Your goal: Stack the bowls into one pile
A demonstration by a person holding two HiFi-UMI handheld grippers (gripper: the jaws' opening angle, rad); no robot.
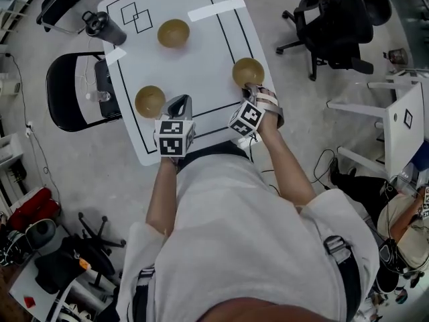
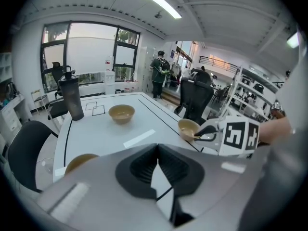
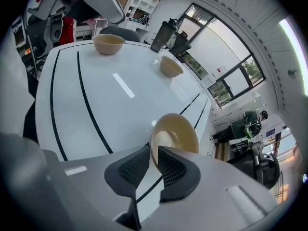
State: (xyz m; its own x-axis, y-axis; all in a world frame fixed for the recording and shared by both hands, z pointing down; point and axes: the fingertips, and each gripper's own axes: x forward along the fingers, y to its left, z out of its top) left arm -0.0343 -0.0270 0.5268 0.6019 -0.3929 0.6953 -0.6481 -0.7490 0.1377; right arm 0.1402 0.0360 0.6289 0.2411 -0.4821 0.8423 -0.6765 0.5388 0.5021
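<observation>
At the right edge of the desk (image 1: pixel 194 79), the right gripper (image 3: pixel 154 154) is clamped on the near rim of the right bowl (image 3: pixel 175 131) — one jaw inside, one outside — a pinch that should let the bowl be lifted and carried over another. Near the front edge the left gripper (image 2: pixel 157 148) hangs closed and empty beside the left bowl (image 1: pixel 149 101), probably held clear of the carry path. The far bowl (image 1: pixel 173 33) sits well apart at the back — no pile is begun.
</observation>
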